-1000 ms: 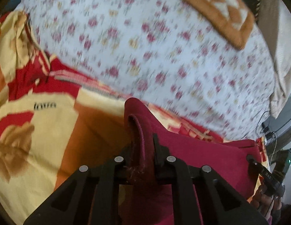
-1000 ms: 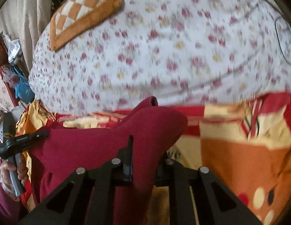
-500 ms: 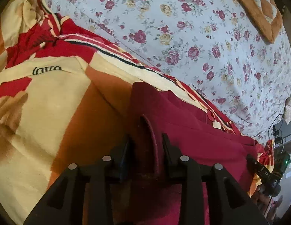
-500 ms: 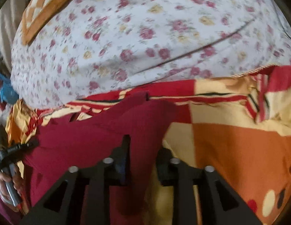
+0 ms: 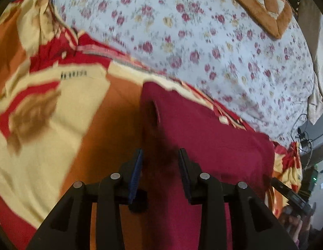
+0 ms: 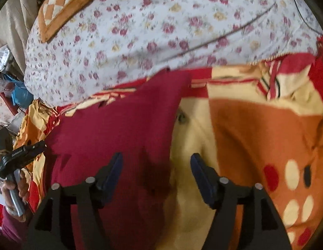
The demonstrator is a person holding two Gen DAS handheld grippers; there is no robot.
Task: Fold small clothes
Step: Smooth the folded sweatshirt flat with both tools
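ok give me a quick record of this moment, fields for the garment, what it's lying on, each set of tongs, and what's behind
garment: dark red cloth, lying spread on the blanket
surface: orange, cream and red patterned blanket
left tongs: open, just been opening, cloth edge between the fingers, pads not pressing it
right tongs: open wide, just been opening, cloth edge between, not gripped
behind: white floral bedsheet, orange checked cushion
sharpness: both views blurred

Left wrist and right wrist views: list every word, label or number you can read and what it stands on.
Dark word on the cream band of the blanket: motion-blurred, unreadable.
White lettering on the left tool, seen from the right wrist: too small to read.
No other text shows in either view.
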